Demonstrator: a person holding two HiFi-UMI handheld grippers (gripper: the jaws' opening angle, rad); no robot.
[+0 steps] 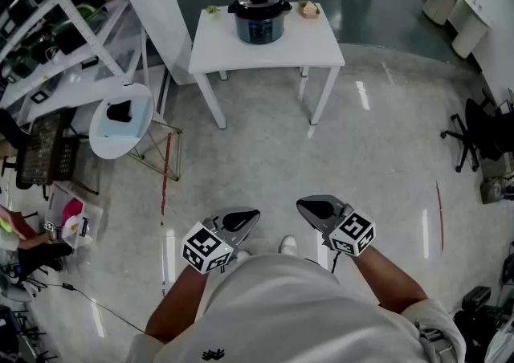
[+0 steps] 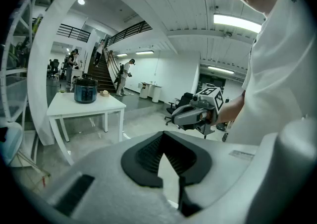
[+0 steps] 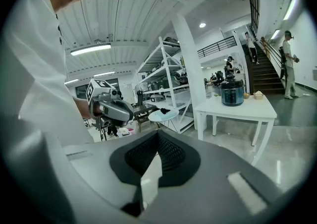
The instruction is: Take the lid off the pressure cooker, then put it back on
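The pressure cooker (image 1: 259, 14), dark blue with a black lid on top, stands on a white table (image 1: 233, 50) far ahead of me. It also shows small in the left gripper view as the cooker (image 2: 85, 90) and in the right gripper view as the cooker (image 3: 232, 92). Both grippers hang close to my body, well short of the table. My left gripper (image 1: 245, 221) is shut and holds nothing. My right gripper (image 1: 311, 210) is shut and empty too. Each gripper view catches the other gripper (image 2: 181, 117) (image 3: 128, 114) alongside.
A small bowl (image 1: 308, 9) and a green item (image 1: 212, 10) sit on the table beside the cooker. A white pillar (image 1: 157, 8) and metal shelving (image 1: 56, 40) stand left, with a round white stool (image 1: 120, 120). Office chairs (image 1: 478, 132) are at the right. People stand by the stairs (image 3: 267, 72).
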